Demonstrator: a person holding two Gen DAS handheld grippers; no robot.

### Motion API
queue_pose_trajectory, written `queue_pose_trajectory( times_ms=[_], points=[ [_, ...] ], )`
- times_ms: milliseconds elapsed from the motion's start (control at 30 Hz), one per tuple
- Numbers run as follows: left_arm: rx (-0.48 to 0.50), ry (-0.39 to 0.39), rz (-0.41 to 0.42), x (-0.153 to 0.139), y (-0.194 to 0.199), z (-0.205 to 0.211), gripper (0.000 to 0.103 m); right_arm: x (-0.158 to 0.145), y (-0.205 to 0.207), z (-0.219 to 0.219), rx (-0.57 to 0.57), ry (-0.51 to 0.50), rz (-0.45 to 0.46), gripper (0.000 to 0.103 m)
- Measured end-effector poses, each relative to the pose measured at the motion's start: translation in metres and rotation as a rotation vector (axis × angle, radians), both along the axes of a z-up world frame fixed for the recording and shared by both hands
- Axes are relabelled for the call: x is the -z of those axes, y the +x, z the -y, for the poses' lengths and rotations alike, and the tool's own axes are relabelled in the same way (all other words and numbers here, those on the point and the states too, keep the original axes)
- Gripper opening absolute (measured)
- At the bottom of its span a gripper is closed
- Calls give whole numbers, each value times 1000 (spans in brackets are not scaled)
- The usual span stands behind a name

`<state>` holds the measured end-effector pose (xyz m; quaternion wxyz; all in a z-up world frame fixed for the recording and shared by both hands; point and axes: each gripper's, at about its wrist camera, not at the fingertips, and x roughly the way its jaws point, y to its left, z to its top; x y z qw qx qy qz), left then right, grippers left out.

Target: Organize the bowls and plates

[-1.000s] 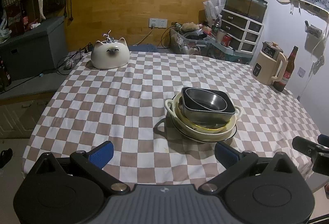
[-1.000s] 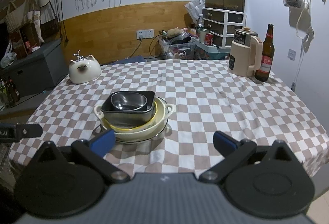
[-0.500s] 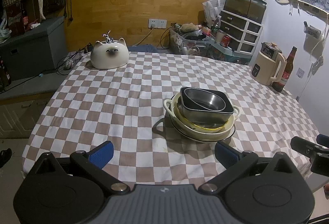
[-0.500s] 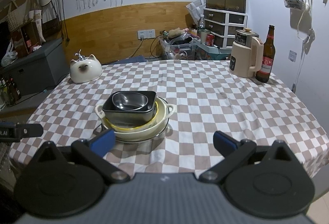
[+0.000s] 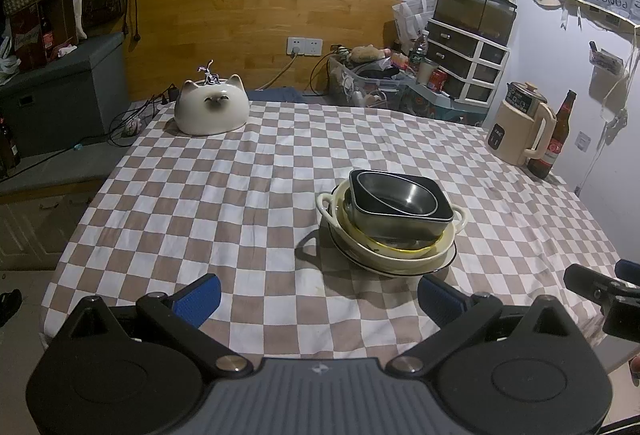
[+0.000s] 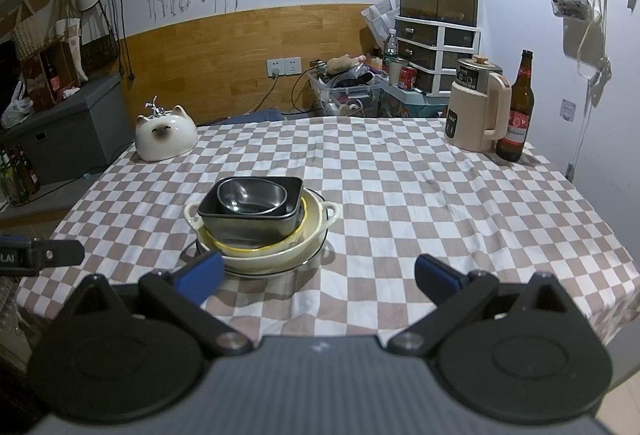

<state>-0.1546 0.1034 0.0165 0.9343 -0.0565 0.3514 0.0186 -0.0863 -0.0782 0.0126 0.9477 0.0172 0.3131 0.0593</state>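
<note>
One stack of dishes stands on the checked tablecloth. A dark square bowl (image 5: 400,211) (image 6: 250,211) with a steel bowl (image 5: 396,195) (image 6: 252,195) inside it rests in a cream two-handled dish (image 5: 400,247) (image 6: 312,231), over a black-rimmed plate (image 5: 448,261) (image 6: 304,261). My left gripper (image 5: 318,299) is open near the table's front edge, the stack just beyond its right finger. My right gripper (image 6: 318,275) is open too, with the stack behind its left finger. Nothing is held by either.
A white cat-shaped ceramic piece (image 5: 212,107) (image 6: 164,135) sits at the far left corner. A cream kettle (image 5: 520,131) (image 6: 478,111) and a brown bottle (image 5: 556,135) (image 6: 520,111) stand at the far right. Each view catches the other gripper at its side edge.
Both grippers have drawn back and up a little from the stack, so the table shows slightly farther away. The dishes have not moved.
</note>
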Motion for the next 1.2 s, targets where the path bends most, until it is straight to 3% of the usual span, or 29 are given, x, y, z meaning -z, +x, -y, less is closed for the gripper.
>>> queue_pose_trajectory(
  times_ms=[1200],
  points=[
    [2, -2, -8, 1, 1, 5, 103, 2, 4, 8, -24, -9, 2, 102]
  ],
)
